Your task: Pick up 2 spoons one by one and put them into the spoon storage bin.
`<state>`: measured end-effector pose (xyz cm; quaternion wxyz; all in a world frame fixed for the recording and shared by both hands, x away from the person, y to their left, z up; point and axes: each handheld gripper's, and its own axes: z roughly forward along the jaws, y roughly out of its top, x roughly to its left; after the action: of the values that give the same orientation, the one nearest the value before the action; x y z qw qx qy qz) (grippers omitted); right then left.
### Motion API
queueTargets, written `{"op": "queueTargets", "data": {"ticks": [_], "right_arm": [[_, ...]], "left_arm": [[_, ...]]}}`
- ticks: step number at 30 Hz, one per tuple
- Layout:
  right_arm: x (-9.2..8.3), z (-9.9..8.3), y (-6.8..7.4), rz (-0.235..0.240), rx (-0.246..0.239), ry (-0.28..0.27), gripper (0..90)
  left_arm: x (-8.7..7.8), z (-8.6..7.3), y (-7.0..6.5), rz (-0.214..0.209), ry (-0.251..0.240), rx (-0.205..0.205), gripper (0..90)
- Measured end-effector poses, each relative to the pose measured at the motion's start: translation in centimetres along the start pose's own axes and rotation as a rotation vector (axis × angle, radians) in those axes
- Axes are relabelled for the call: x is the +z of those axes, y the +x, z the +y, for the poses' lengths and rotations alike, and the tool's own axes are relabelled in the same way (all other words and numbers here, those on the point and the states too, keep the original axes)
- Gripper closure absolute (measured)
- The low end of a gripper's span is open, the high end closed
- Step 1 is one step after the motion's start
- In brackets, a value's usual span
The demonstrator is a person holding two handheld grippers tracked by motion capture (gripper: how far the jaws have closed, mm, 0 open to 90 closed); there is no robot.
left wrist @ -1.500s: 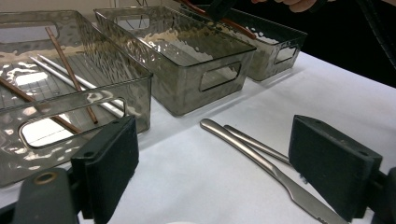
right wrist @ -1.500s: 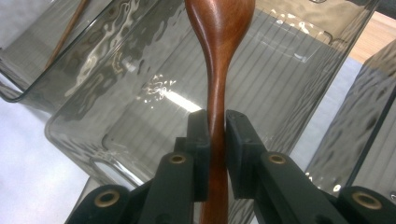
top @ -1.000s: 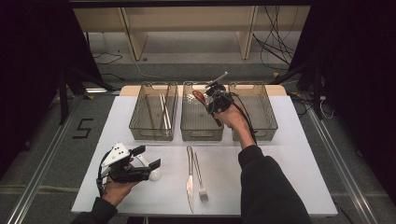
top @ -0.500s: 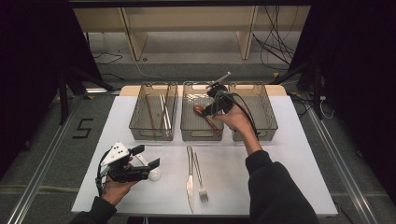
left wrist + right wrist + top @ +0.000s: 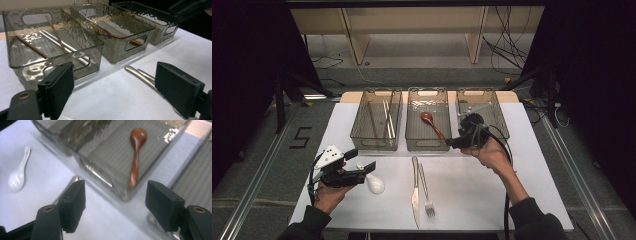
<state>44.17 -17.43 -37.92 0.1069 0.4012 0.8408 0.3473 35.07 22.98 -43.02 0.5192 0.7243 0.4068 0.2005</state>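
Brown spoon (image 5: 431, 122) lies in the middle bin (image 5: 427, 96) toward the table's far edge, seen from high. Our right gripper (image 5: 456, 143) hovers at that bin's near right corner, wrist bent, forearm rising from the near edge. Our left gripper (image 5: 363, 164) rests by the near left corner beside a white spoon (image 5: 373, 183). Along the left gripper (image 5: 113, 93), jaws stand wide, nothing between. Along the right gripper (image 5: 115, 206), jaws have just been opening, empty, the brown spoon (image 5: 136, 155) beyond.
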Motion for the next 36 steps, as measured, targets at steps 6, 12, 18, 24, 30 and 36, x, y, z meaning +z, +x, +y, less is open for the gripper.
{"op": "queueTargets", "data": {"ticks": [6,12,18,24,30,36], "right_arm": [[-1.9,-3.5,0.6,0.017,0.006,-0.063,32.0],[-3.1,-5.6,1.5,0.04,0.015,-0.127,31.2],[-3.3,-7.5,2.3,0.058,0.018,-0.16,31.2],[-2.9,-8.3,2.3,0.059,0.034,-0.17,30.6],[-2.9,-8.6,2.4,0.058,0.037,-0.184,29.2],[-2.8,-8.9,2.7,0.062,0.031,-0.184,26.6]], "left_arm": [[0.8,-0.1,0.8,0.021,0.049,-0.023,16.0],[1.6,-0.3,1.5,0.047,0.101,-0.018,16.0],[1.8,-0.3,2.0,0.057,0.11,-0.023,16.3],[2.0,0.0,2.0,0.061,0.117,-0.012,16.4],[2.3,0.1,2.2,0.064,0.129,-0.009,16.4],[2.8,0.1,2.6,0.07,0.148,-0.005,17.0]]}}
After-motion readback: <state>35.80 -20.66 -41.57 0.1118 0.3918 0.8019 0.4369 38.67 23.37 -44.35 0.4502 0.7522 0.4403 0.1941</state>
